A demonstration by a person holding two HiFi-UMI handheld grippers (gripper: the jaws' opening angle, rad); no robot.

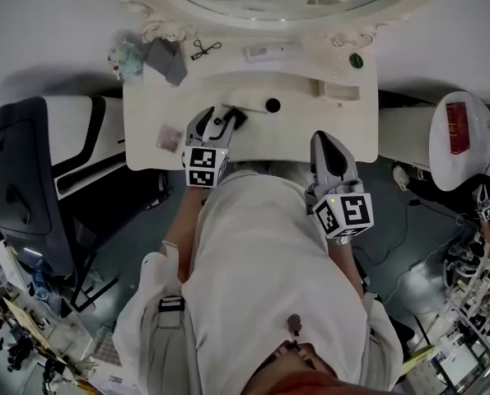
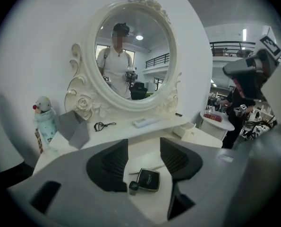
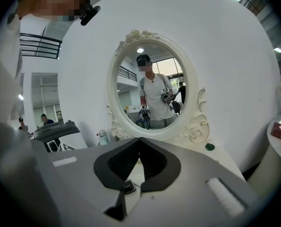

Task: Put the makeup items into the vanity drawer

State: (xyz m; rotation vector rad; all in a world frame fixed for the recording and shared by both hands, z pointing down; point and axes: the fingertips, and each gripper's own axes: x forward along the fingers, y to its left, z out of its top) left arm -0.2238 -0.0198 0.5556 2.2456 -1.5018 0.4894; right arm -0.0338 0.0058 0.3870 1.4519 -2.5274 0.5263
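Note:
A black compact (image 2: 149, 179) lies on the white vanity top (image 1: 310, 130) with a small black pot (image 2: 133, 187) at its left and a thin pencil (image 2: 147, 170) behind it. My left gripper (image 2: 144, 141) hangs just over them, open, with nothing touching its pads. In the head view the left gripper (image 1: 218, 120) is at the front left of the top, beside the compact (image 1: 236, 119). My right gripper (image 1: 324, 140) is at the front right edge; in its own view the right gripper (image 3: 139, 140) is shut with nothing in it.
On the shelf under the oval mirror (image 2: 131, 56) lie an eyelash curler (image 1: 205, 49), a white tube (image 1: 269, 53), a grey pouch (image 1: 166, 59), a doll-shaped bottle (image 1: 125, 56) and a green cap (image 1: 356, 60). A round black lid (image 1: 273, 104), a white box (image 1: 335, 90) and a pale packet (image 1: 169, 138) sit lower.

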